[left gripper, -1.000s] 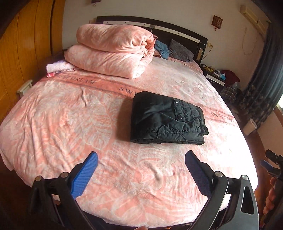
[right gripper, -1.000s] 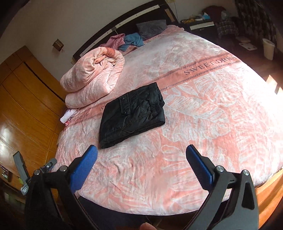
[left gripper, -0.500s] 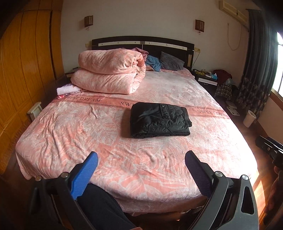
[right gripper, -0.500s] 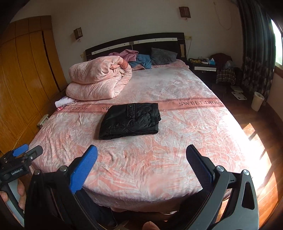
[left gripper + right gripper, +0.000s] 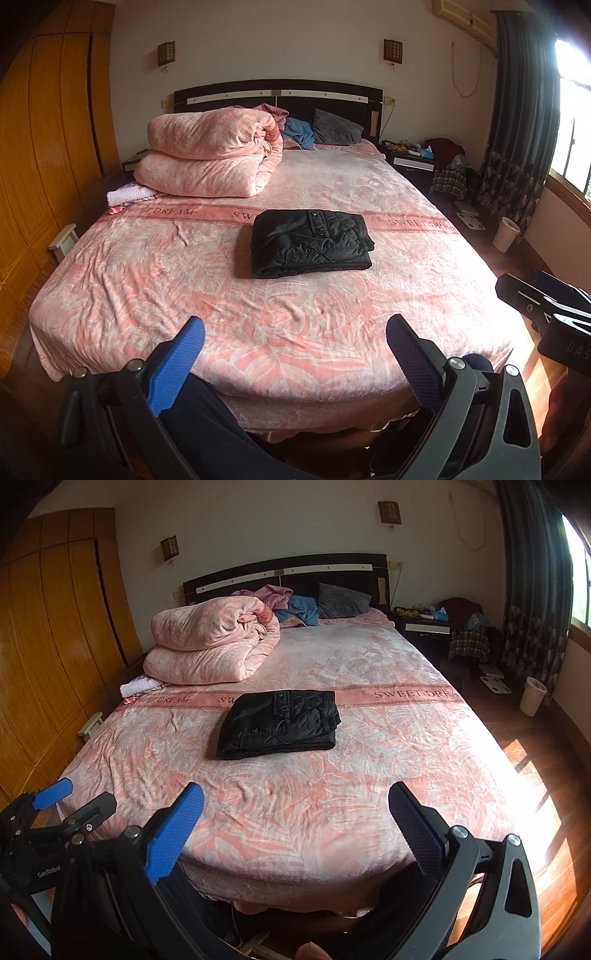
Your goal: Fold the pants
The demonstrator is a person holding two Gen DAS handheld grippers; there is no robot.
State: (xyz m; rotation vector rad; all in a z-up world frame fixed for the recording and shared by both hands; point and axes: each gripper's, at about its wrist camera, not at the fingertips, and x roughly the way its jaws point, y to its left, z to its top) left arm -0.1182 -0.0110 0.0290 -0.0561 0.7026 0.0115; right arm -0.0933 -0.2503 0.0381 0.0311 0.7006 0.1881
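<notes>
Black pants (image 5: pixel 310 242) lie folded into a compact rectangle in the middle of the pink bed (image 5: pixel 147 280); they also show in the right wrist view (image 5: pixel 279 723). My left gripper (image 5: pixel 295 332) is open and empty, held back off the foot of the bed, well short of the pants. My right gripper (image 5: pixel 295 801) is open and empty too, likewise beyond the bed's near edge. In the right wrist view the left gripper (image 5: pixel 55 812) shows at the lower left.
A folded pink quilt (image 5: pixel 210 162) sits at the bed's far left, with pillows and clothes by the dark headboard (image 5: pixel 277 98). Wooden wardrobes (image 5: pixel 33 147) line the left wall. A nightstand (image 5: pixel 424 626), clothes pile, white bin (image 5: pixel 532 690) and curtains stand on the right.
Both grippers have pulled back and away from the bed, so the whole bed and room now show. The folded pants have not moved. Both stay open.
</notes>
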